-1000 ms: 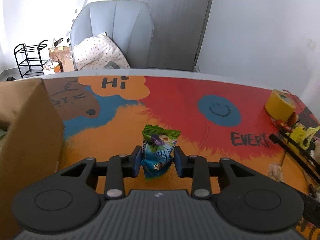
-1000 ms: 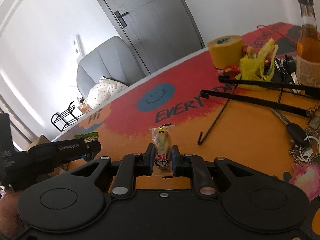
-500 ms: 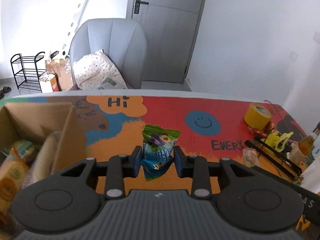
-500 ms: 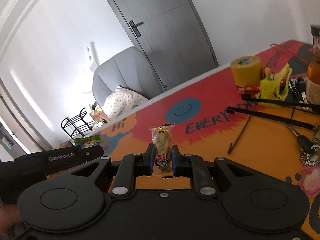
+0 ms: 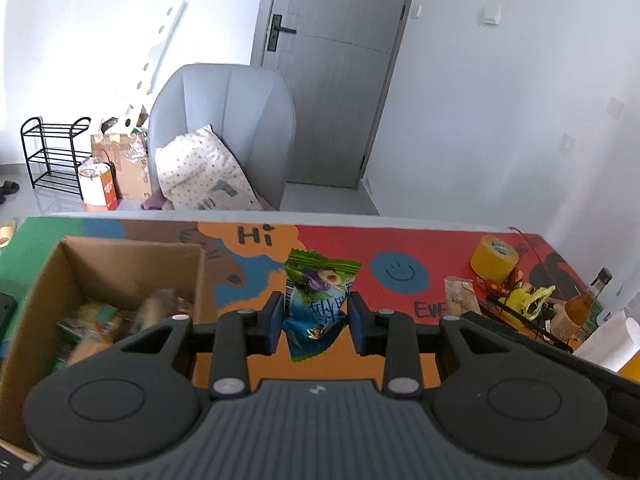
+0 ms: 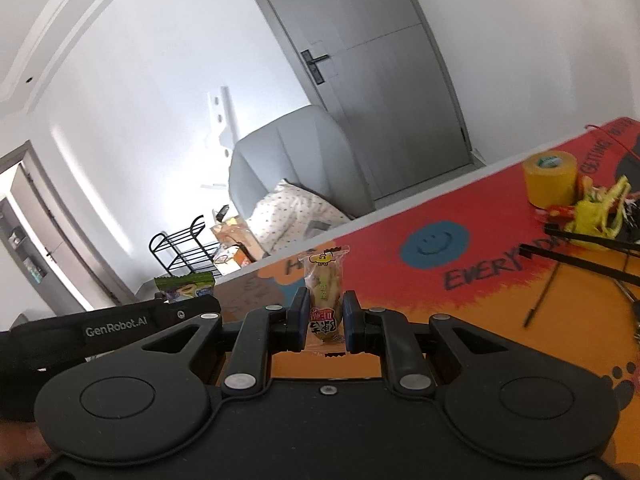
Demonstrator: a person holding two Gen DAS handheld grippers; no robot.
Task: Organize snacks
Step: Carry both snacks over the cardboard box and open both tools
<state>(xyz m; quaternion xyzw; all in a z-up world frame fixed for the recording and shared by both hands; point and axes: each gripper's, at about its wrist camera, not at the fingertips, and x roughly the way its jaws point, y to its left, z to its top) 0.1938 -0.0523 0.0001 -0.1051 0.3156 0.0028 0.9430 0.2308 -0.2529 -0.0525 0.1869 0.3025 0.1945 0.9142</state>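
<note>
My left gripper (image 5: 316, 322) is shut on a green and blue snack packet (image 5: 318, 300), held upright above the colourful table (image 5: 400, 248). An open cardboard box (image 5: 120, 256) with several snack packs inside stands at the left of the left wrist view. My right gripper (image 6: 325, 320) is shut on a small clear snack packet with a yellow top (image 6: 325, 292), also lifted off the table. In the right wrist view the left gripper (image 6: 188, 304) shows at the left with its green packet (image 6: 186, 283). The clear packet (image 5: 458, 296) appears at the right in the left wrist view.
A yellow tape roll (image 5: 494, 258), a yellow bag (image 5: 528, 298), black hangers (image 6: 588, 258) and an amber bottle (image 5: 580, 304) crowd the table's right end. A white roll (image 5: 612, 340) lies near it. A grey armchair with a dotted cushion (image 5: 224, 136) stands beyond the far edge.
Both grippers have risen with their packets held. The left wrist view now looks down into the cardboard box and over more of the table; the right one shows more wall and door.
</note>
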